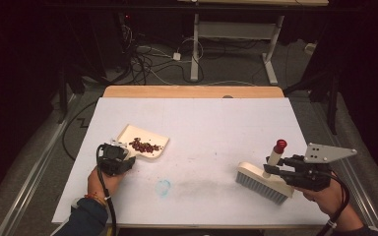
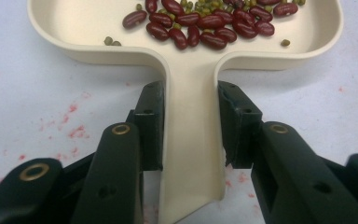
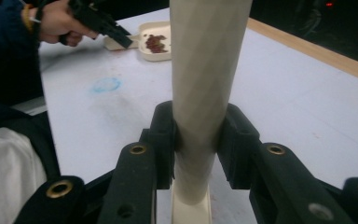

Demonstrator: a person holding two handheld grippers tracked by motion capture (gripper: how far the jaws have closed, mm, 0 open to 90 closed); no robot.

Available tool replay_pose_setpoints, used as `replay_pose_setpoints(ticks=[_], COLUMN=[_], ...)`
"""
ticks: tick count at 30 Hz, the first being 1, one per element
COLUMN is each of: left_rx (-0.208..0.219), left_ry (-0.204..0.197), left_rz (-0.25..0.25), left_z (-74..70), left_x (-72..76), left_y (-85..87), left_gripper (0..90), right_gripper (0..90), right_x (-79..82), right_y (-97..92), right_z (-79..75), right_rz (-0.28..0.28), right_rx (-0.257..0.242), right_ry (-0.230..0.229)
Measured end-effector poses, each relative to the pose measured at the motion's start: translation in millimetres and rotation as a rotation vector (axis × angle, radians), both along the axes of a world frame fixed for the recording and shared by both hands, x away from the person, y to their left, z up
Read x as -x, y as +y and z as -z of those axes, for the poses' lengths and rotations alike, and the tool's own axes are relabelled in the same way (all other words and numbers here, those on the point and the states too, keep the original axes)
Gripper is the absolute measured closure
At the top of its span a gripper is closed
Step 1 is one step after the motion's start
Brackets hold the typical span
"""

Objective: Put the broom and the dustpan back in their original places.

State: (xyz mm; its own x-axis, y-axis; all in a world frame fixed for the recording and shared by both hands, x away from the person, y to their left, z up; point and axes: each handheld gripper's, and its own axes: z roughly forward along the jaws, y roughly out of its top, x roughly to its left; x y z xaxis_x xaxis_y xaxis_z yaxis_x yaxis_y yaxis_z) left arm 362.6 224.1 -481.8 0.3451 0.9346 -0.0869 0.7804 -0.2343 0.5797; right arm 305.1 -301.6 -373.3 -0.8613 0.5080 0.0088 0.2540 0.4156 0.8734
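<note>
Cream dustpan full of beans sits left on the table, left gripper clamped on its handle. Right gripper squeezes the brush handle, over on the right.

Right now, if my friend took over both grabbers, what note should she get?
Left gripper: shut on the dustpan handle; the pan rests on the table.
Right gripper: shut on the brush handle; the bristles sit near the table's right front.
Done: red beans and a few small green ones lie in the pan.
Left: no loose beans visible on the table; probably empty the pan, then put both tools down.
</note>
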Motion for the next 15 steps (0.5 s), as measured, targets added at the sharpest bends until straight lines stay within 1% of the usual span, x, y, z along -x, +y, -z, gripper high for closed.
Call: replay_pose_setpoints(ticks=[1,2,4,6,8,9,10,11,12,13,14,15], left_rx=[0.000,0.012,0.022,0.038,0.046,0.049,0.049,0.047,0.045,0.043,0.044,0.037], left_ry=[-0.001,0.005,0.013,0.023,0.025,0.026,0.026,0.021,0.013,0.002,-0.015,-0.040], left_rz=[0.003,0.012,0.023,0.037,0.055,0.066,0.084,0.097,0.105,0.116,0.137,0.151], left_z=[-0.1,-0.2,0.1,0.3,-0.1,-0.7,-1.6,-2.6,-3.2,-3.8,-4.7,-6.1], left_x=[0.5,1.1,2.5,5.2,8.7,10.7,12.6,14.7,16.6,18.2,19.8,21.8], left_y=[-1.1,-2.4,-5.2,-8.6,-12.6,-14.8,-16.7,-17.8,-18.6,-18.8,-18.1,-17.7], left_gripper=[62.7,62.1,58.3,53.2,52.7,49.2,49.2,49.2,49.2,48.8,45.7,36.9], right_gripper=[69.9,69.7,69.6,67.4,64.4,61.5,61.5,58.0,58.0,56.6,54.0,46.9], right_x=[-3.7,-6.3,-13.1,-21.1,-30.6,-42.0,-42.0,-55.8,-55.8,-63.5,-71.8,-88.2], right_y=[1.8,3.0,5.0,5.6,5.9,6.8,6.8,7.1,7.1,6.8,6.3,6.1], right_z=[0.2,0.5,1.6,1.2,-0.1,0.1,0.1,1.5,1.5,2.4,4.0,7.4], right_rz=[-0.009,-0.007,0.010,0.033,0.085,0.137,0.137,0.179,0.179,0.211,0.239,0.321], right_rx=[0.007,0.014,0.021,0.029,0.050,0.087,0.087,0.107,0.107,0.114,0.115,0.148], right_ry=[0.008,0.013,0.014,0.009,-0.002,-0.018,-0.018,-0.015,-0.015,-0.017,-0.010,-0.018])
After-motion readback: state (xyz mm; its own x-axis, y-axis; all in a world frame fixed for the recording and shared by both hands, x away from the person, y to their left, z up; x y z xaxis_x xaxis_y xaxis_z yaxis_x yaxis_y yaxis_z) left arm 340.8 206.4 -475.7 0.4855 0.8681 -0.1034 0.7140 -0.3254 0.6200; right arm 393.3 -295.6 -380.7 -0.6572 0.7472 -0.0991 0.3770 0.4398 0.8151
